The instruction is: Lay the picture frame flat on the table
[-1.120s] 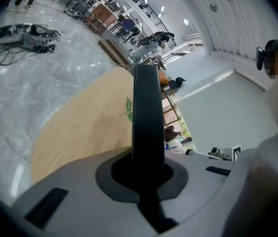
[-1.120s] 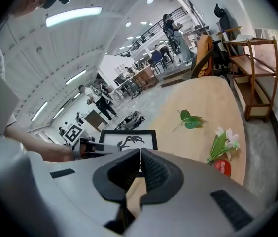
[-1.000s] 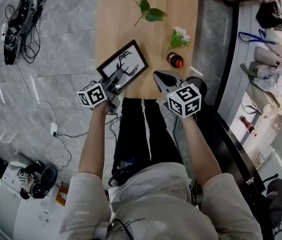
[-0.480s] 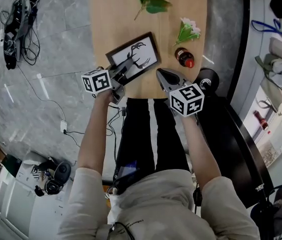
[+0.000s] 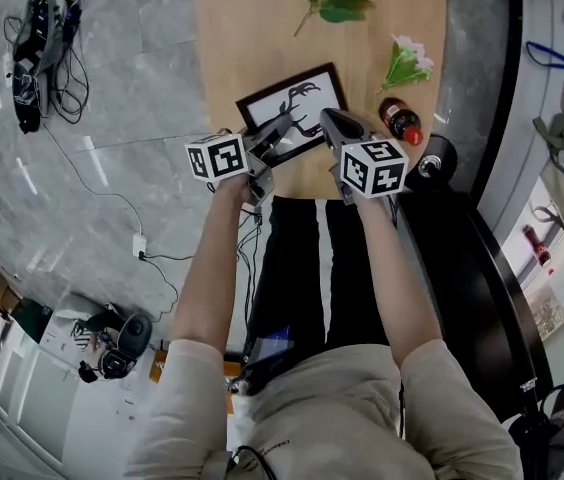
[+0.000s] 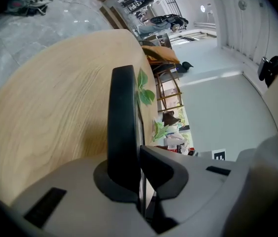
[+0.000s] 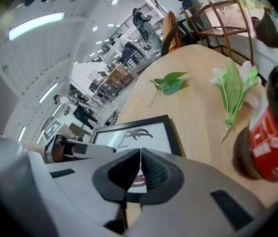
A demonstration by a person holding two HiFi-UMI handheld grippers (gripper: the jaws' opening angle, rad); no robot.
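The picture frame (image 5: pixel 295 106), black-edged with a dark antler drawing on white, lies low and near flat on the wooden table (image 5: pixel 252 28) by its near edge. My left gripper (image 5: pixel 278 134) is shut on the frame's near left edge. In the left gripper view that black edge (image 6: pixel 121 122) runs straight up between the jaws of the left gripper (image 6: pixel 140 154). My right gripper (image 5: pixel 328 120) is shut with nothing in it, its tips over the frame's near right corner. The right gripper view shows the frame (image 7: pixel 146 132) just beyond the right gripper (image 7: pixel 140 157). Whether it touches I cannot tell.
A dark cola bottle (image 5: pixel 400 120) with a red label stands right of the frame, close to my right gripper. A white flower sprig (image 5: pixel 407 63) and a green leaf (image 5: pixel 332 3) lie farther back. Cables (image 5: pixel 42 58) lie on the grey floor at left.
Both grippers have come down. The right gripper moved in from beside the table edge to the frame's near right corner. The frame in the left gripper has sunk toward the table.
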